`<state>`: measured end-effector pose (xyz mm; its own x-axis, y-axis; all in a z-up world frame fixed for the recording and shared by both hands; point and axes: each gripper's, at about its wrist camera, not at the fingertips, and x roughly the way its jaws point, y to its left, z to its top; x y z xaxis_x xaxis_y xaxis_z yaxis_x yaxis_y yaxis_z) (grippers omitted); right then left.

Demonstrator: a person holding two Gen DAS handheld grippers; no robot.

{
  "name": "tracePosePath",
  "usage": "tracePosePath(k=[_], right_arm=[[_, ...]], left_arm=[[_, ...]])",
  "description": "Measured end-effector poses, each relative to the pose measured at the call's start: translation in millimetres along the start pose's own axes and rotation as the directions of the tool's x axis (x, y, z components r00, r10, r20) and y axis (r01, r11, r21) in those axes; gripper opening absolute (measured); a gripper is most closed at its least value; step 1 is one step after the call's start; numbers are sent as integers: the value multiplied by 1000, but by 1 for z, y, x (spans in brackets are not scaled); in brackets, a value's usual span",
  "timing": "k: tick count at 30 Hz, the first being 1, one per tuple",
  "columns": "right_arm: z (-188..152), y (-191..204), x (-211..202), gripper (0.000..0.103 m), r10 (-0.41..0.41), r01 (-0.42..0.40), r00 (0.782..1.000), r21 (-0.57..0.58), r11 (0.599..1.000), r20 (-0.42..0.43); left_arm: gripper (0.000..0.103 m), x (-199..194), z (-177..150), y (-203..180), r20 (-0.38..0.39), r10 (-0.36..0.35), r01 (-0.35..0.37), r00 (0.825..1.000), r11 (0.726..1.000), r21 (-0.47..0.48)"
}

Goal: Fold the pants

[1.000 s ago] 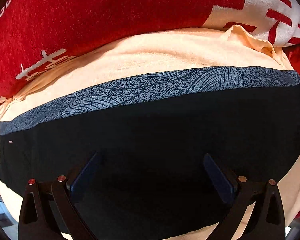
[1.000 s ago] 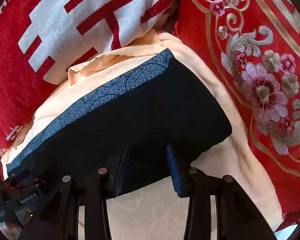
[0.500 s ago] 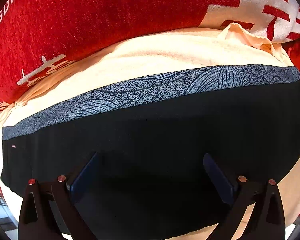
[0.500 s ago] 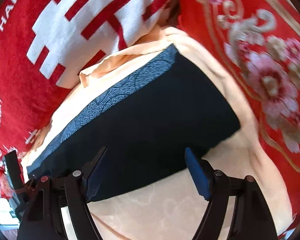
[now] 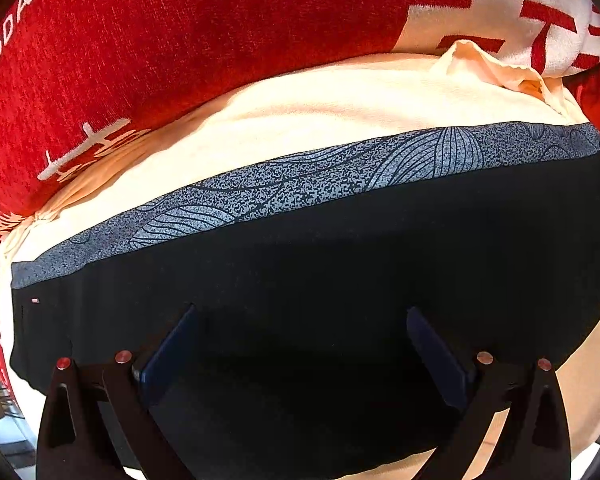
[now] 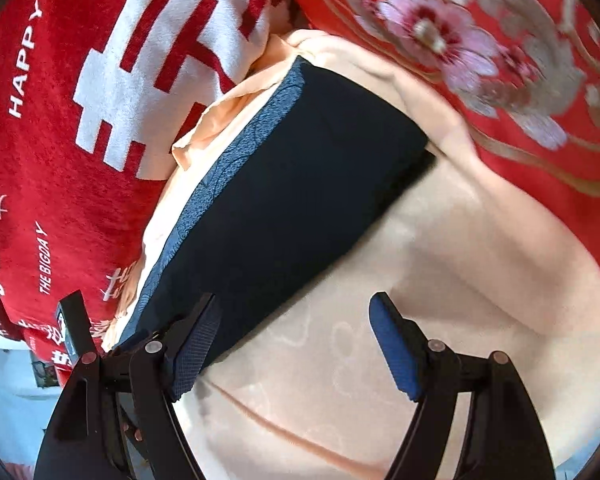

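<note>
The black pants point(image 5: 340, 280) lie folded into a flat rectangle on a peach cloth point(image 5: 300, 120), with a grey patterned waistband point(image 5: 300, 184) along the far edge. My left gripper point(image 5: 300, 336) is open just above the dark fabric, holding nothing. In the right wrist view the pants point(image 6: 300, 184) run from lower left to upper right. My right gripper point(image 6: 296, 320) is open and empty, its left finger point(image 6: 196, 344) over the near edge of the pants and its right finger point(image 6: 396, 352) over the peach cloth point(image 6: 460, 280).
A red blanket with white lettering point(image 5: 180, 60) point(image 6: 60, 140) lies behind and left of the pants. A red cover with embroidered flowers point(image 6: 500, 48) lies to the right. The tip of the other gripper point(image 6: 74, 324) shows at the lower left of the right wrist view.
My right gripper has opened wide and drawn back to the right, off the pants toward the peach cloth. My left gripper stays open and has barely moved.
</note>
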<state>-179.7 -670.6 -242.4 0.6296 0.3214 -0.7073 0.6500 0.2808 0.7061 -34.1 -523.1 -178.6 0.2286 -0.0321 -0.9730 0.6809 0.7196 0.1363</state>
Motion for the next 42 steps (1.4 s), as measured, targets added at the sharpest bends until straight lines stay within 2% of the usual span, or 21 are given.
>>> tracePosePath(k=[9, 13, 18, 24, 26, 27, 28, 29, 31, 34, 36, 38, 39, 40, 42], right_arm=[[0, -11, 4, 79, 123, -125, 992, 121, 985, 22], [4, -15, 7, 67, 168, -173, 985, 148, 974, 46], [11, -22, 16, 66, 241, -259, 964, 205, 944, 110], [23, -17, 30, 66, 266, -296, 951, 207, 933, 159], [26, -14, 34, 66, 257, -287, 954, 217, 933, 154], [28, -12, 34, 64, 250, -277, 957, 221, 935, 145], [30, -11, 36, 42, 224, -248, 967, 234, 940, 123], [31, -14, 37, 17, 209, -230, 972, 248, 941, 106], [29, -18, 35, 16, 248, -270, 962, 272, 924, 111], [28, -8, 24, 15, 268, -289, 956, 230, 929, 118], [28, 4, 15, 15, 276, -295, 953, 187, 937, 122], [28, 17, 7, 15, 270, -286, 955, 143, 947, 125], [28, 21, 5, 15, 264, -279, 956, 128, 952, 125], [28, 27, 3, 15, 255, -269, 959, 111, 957, 125], [29, 39, 4, 15, 233, -241, 967, 70, 968, 107]], left_arm=[[103, 3, 2, -2, -8, -6, 6, 1000, 1000, 3], [103, 3, 2, -3, -8, -9, 9, 1000, 1000, 3], [103, 2, 1, -2, -4, -9, 9, 1000, 1000, 2], [103, 4, 2, 3, -8, -11, 11, 1000, 1000, -1], [101, 0, 3, 4, 2, 2, -2, 1000, 1000, 0], [95, -5, 4, 4, 18, 9, -9, 1000, 1000, 1], [85, -9, 5, 5, 25, 5, -5, 1000, 1000, 2], [84, -13, 7, 5, 27, -13, 13, 1000, 1000, 1], [84, -25, 10, 4, 56, -60, 60, 997, 998, 5], [84, -34, 13, -13, 98, -94, 87, 991, 994, 72], [84, -27, 11, -28, 75, -112, 105, 991, 990, 93], [84, -10, 5, -44, 15, -162, 160, 987, 983, 90], [84, -5, 1, -50, 23, -152, 150, 988, 985, 82], [84, -6, -4, -52, 76, -143, 136, 987, 987, 82], [84, -7, -6, -52, 92, -145, 138, 985, 987, 86]])
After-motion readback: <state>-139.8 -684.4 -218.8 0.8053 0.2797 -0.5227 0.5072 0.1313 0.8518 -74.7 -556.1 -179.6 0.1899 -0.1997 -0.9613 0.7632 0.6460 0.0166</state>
